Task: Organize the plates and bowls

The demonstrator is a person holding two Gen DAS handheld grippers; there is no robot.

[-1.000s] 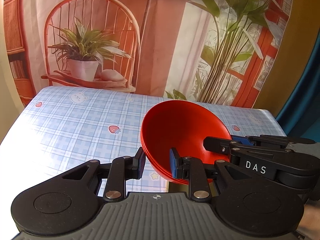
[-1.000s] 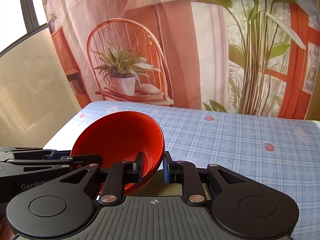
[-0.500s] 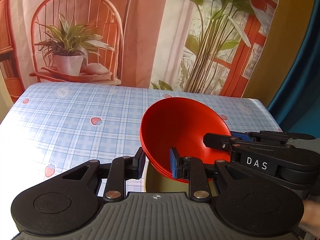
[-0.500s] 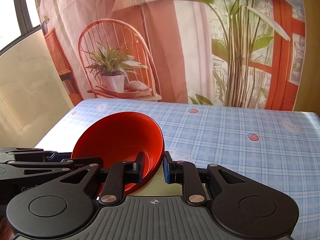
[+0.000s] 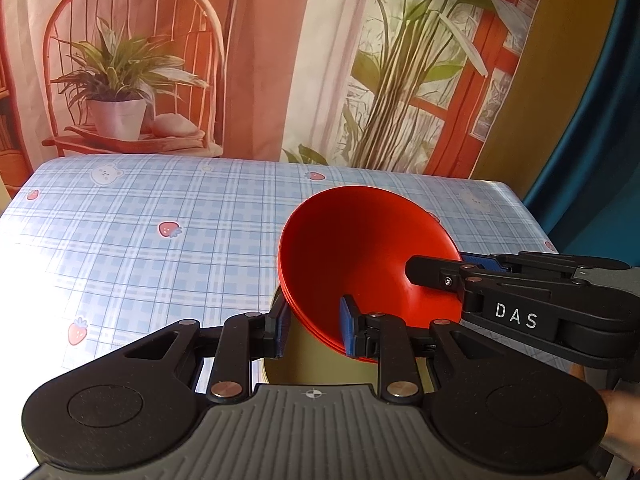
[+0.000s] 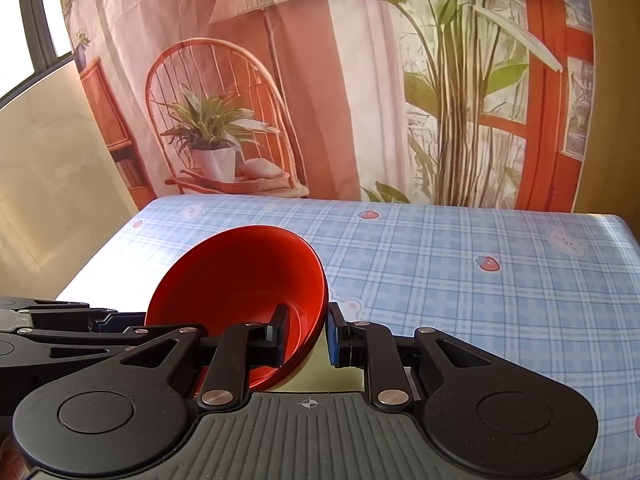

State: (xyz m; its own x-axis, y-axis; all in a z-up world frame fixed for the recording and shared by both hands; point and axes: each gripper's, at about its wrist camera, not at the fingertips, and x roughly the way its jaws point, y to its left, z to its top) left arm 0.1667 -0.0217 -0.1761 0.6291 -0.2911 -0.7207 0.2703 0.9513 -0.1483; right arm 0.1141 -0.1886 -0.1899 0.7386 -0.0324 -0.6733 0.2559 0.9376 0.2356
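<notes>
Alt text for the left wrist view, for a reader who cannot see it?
The left gripper and the right gripper each clamp the rim of a tilted stack of red bowls above a blue plaid tablecloth. A printed backdrop with chair and plants hangs behind.

Your left wrist camera sits just behind the left gripper and looks forward along its fingers, slightly downward, across the checked tablecloth toward the printed backdrop. It is very close to the red bowls, which fill the lower centre of that view. Your right wrist camera sits likewise behind the right gripper, facing the same backdrop over the same tablecloth, with the bowls close at lower left. Both views share the bowls, the table's far edge and the painted chair and plant. Each camera also catches the other gripper entering from the side: the right one in the left view, the left one in the right view.
</notes>
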